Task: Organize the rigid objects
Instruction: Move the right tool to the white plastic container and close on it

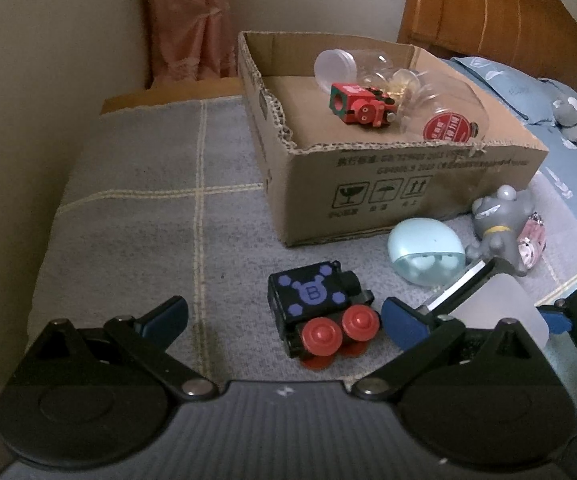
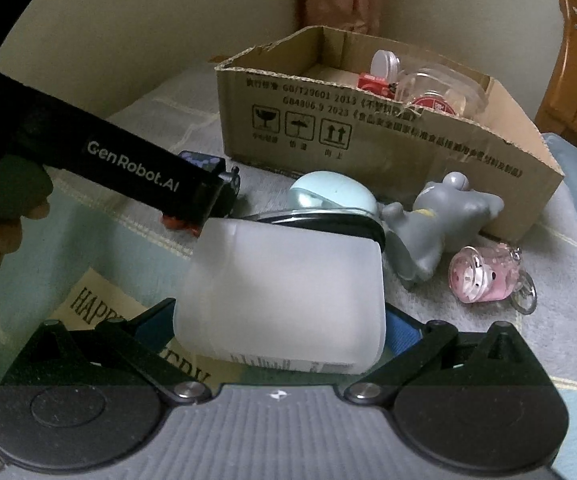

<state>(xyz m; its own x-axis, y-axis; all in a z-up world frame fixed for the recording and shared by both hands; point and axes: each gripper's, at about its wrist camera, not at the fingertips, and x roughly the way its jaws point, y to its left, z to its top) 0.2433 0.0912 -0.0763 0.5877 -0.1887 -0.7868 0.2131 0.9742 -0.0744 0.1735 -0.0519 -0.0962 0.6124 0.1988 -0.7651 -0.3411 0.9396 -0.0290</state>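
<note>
Left gripper [image 1: 284,320] hung low over the grey checked blanket [image 1: 148,200], fingers spread wide, nothing between them. A black toy train [image 1: 320,312] with red wheels and a purple "B" lay on the blanket in the gap between the blue fingertips, touching neither.

Right gripper [image 2: 280,328] was closed on a frosted white container [image 2: 284,292], blue pads pressed to both its sides; a label strip showed along its near edge.

Beyond the container: a pale blue egg-shaped case [image 2: 336,196], then to its right a grey cartoon figurine [image 2: 436,220] lying on its side, and near right of that a pink pig keychain [image 2: 484,276]. All three lay just in front of the cardboard box [image 2: 388,152].

The box sat far on the blanket, open-topped, torn rim. Inside it: a red toy train [image 1: 360,106] and clear plastic jars [image 1: 440,108], one with a red label.
</note>
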